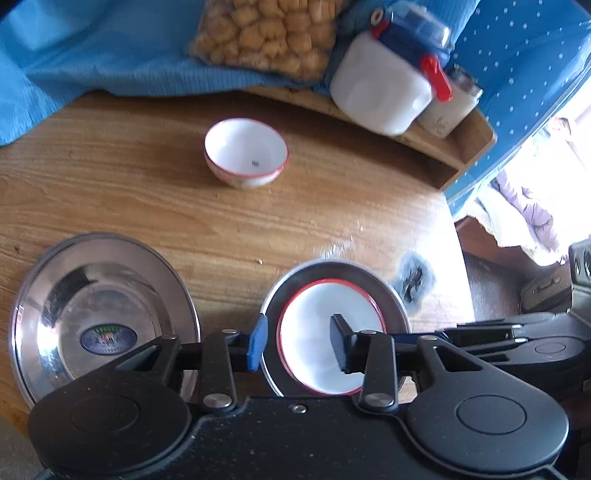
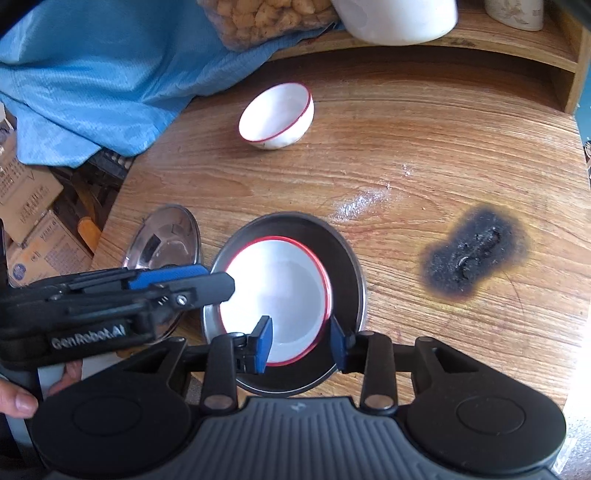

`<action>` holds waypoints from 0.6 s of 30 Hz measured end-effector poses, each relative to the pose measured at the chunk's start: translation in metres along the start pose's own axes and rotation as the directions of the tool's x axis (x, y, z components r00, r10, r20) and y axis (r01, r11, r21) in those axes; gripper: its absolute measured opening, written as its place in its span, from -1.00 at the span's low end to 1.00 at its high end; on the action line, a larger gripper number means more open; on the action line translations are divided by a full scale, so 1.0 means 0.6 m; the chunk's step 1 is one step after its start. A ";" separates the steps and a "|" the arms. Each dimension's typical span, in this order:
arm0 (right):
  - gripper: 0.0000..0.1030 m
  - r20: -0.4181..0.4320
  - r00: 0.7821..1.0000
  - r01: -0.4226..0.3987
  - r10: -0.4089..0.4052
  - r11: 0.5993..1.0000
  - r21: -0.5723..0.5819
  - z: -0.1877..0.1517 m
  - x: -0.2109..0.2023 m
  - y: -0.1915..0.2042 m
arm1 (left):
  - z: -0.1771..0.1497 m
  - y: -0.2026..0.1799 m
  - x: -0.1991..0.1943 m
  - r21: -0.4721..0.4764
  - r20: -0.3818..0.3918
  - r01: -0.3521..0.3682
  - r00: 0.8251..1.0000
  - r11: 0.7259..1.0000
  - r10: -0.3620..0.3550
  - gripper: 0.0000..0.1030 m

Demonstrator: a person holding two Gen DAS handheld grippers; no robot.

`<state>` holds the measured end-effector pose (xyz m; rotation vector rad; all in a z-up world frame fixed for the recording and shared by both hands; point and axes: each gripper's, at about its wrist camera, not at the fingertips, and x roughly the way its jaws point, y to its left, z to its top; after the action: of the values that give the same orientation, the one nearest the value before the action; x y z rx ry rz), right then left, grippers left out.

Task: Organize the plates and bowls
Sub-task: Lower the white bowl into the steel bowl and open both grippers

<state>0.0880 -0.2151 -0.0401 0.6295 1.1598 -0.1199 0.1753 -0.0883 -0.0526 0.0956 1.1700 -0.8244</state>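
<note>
A white red-rimmed bowl (image 1: 317, 339) (image 2: 277, 291) sits inside a steel plate (image 1: 369, 275) (image 2: 343, 251) near the table's front edge. My left gripper (image 1: 299, 343) is open, its jaws astride the left rims of plate and bowl; it shows from the side in the right wrist view (image 2: 218, 284). My right gripper (image 2: 301, 343) is open over the bowl's near rim. A second steel plate (image 1: 103, 314) (image 2: 166, 240) lies empty to the left. A second white red-rimmed bowl (image 1: 245, 151) (image 2: 277, 116) stands alone farther back.
Wooden table (image 2: 424, 155) with a black burn mark (image 2: 474, 254) at right. Blue cloth (image 1: 92, 55), a bag of snacks (image 1: 266, 33) and a white jar with blue lid (image 1: 384, 81) on a raised shelf at the back. Cardboard boxes (image 2: 29, 221) beyond the table's left edge.
</note>
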 end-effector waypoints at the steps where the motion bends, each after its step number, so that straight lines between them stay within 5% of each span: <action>1: -0.25 0.005 1.000 -0.001 0.001 1.000 0.003 -0.001 -0.003 -0.001 | 0.001 0.001 -0.004 -0.003 0.008 0.003 1.000 1.000 -0.003 -0.18; 4: -0.25 0.020 1.000 0.001 -0.001 1.000 0.006 -0.003 -0.011 -0.002 | 0.006 0.005 -0.013 -0.011 0.030 0.006 1.000 1.000 -0.006 -0.12; 8: -0.19 0.049 0.999 0.007 -0.008 1.000 0.013 -0.004 -0.023 -0.002 | 0.014 0.010 -0.028 -0.028 0.075 -0.006 0.997 1.000 0.009 0.22; 18: 0.62 0.148 0.988 0.034 -0.035 0.999 0.012 0.021 -0.047 0.012 | 0.043 0.050 -0.039 -0.117 0.151 -0.112 0.980 0.987 0.129 0.93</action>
<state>0.0897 -0.2222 -0.0089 0.5992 1.0270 -0.1985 0.2104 -0.0671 -0.0321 0.0113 1.0458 -0.6485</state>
